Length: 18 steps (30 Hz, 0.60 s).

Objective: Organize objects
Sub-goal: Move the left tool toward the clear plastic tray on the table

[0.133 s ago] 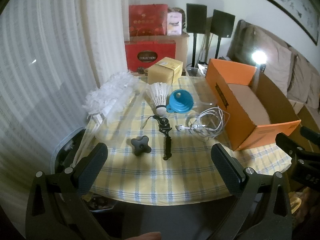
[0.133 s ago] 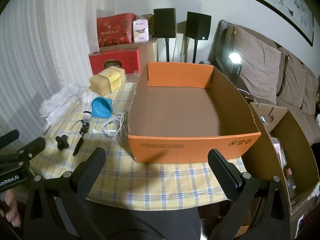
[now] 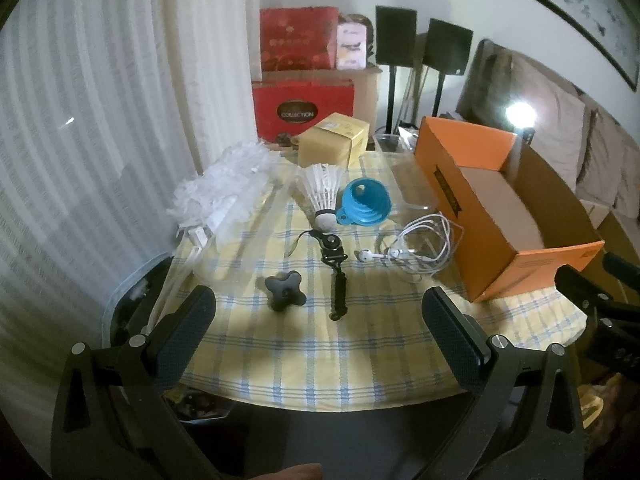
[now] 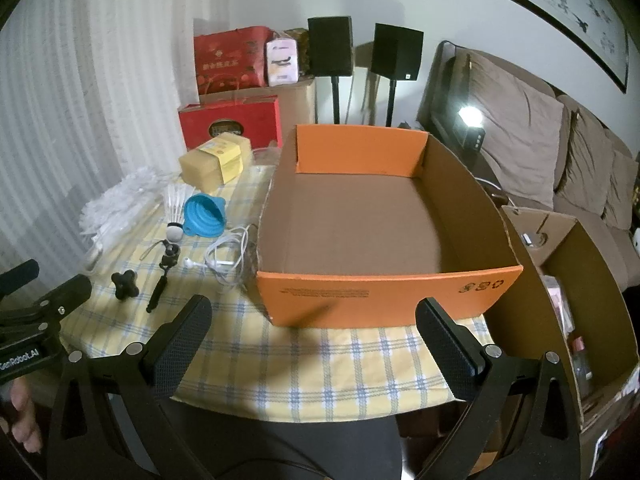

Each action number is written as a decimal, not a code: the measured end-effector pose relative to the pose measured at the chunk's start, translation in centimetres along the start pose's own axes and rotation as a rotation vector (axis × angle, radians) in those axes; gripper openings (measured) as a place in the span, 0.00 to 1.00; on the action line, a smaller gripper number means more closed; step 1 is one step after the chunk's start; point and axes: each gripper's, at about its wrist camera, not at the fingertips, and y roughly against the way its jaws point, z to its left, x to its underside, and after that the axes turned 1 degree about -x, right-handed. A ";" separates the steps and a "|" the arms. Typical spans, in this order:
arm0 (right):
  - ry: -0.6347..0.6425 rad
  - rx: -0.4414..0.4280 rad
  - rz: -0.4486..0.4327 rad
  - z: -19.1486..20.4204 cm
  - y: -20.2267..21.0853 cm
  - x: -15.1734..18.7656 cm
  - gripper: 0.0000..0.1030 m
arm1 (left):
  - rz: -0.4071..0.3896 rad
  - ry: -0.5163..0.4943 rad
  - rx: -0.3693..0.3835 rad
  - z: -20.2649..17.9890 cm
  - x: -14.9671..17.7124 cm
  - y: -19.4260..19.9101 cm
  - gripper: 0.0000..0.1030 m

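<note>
While both pairs of tongs hang spread and empty off the near edge of the worktop, nothing has yet been picked up. Left tongs face the loose items: a black knob, a strap clip, white earphones, a shuttlecock and a blue funnel, all laid out just beside the orange box. Right tongs point into that box, which stands open-topped and empty, seemingly the place meant to receive them. Spread jaws suggest readiness for a first grasp.
</note>
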 end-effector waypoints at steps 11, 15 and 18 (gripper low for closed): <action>0.017 -0.016 -0.002 1.2 -0.4 -0.2 1.00 | 0.010 0.010 -0.014 0.7 -0.2 -0.6 1.00; 0.032 -0.031 -0.002 1.0 -0.5 -0.4 1.00 | 0.000 0.036 -0.011 2.4 -0.1 -1.0 1.00; 0.035 -0.047 -0.002 1.0 -0.7 -0.4 1.00 | 0.002 0.058 0.002 4.2 0.0 -1.6 1.00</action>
